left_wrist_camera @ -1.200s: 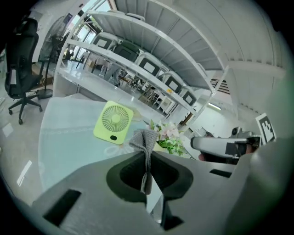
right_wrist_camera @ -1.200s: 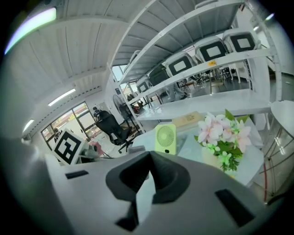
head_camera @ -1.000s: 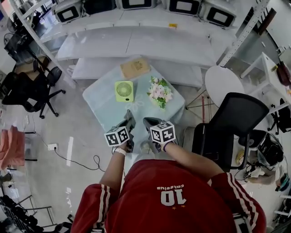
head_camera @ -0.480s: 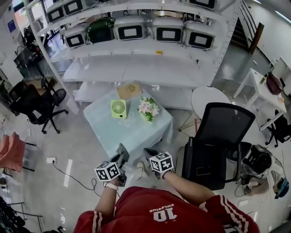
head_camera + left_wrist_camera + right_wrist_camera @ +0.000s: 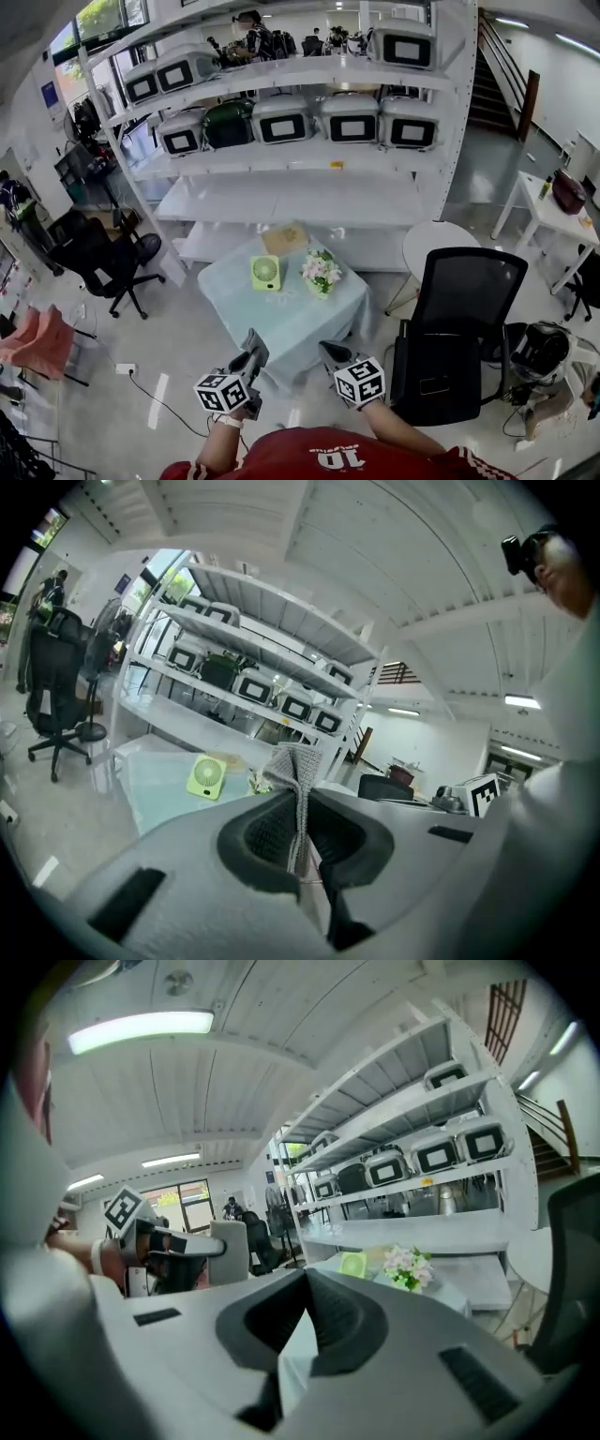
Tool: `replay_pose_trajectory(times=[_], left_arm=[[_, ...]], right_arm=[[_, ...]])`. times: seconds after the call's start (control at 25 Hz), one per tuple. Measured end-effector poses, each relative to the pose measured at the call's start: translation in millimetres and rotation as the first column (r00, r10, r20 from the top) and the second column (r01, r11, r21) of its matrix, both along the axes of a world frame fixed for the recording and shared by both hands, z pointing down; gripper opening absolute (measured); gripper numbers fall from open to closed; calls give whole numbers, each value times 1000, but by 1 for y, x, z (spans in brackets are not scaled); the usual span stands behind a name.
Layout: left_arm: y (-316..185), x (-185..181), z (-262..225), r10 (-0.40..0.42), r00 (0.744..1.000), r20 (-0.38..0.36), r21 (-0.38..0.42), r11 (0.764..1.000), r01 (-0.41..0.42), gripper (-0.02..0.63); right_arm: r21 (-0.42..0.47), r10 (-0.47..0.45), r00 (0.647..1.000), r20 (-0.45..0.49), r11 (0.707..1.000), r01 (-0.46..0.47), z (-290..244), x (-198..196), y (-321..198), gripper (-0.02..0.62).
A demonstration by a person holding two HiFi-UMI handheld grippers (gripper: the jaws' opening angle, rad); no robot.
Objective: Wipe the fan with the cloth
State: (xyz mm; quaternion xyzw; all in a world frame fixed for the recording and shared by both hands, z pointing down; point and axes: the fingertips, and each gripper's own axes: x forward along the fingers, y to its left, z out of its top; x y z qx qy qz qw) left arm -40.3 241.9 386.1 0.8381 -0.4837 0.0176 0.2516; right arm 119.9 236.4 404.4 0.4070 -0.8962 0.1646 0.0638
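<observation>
Both held forward, side by side: left tongs [image 5: 253,339] pinch the cloth [image 5: 292,766], right tongs [image 5: 328,349] closed, empty.

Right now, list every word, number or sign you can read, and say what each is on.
"10": white number, upside down in the head view, on the person's red shirt.
Small yellow tag on the white shelf edge: too small to read.
Blue wall sign: too small to read.
Black-and-white marker cubes: patterns only, no letters.
</observation>
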Motion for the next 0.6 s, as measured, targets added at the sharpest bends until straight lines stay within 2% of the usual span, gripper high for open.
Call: replay_pose_trajectory(times=[0.2, 0.4, 0.6], left_arm=[[-10, -26, -53, 9, 1000, -19, 114, 993, -7, 23], [-11, -65, -97, -9, 1000, -7, 232, 973, 10, 23], [-4, -114, -128, -99, 995, 29, 350, 933, 82, 23]], right_arm=[[101, 7, 1000, 4, 995, -8, -60, -2, 3, 3], [187, 49, 998, 32, 981, -54, -106, -6, 0, 3], [165, 80, 991, 109, 981, -97, -134, -12, -4, 3]])
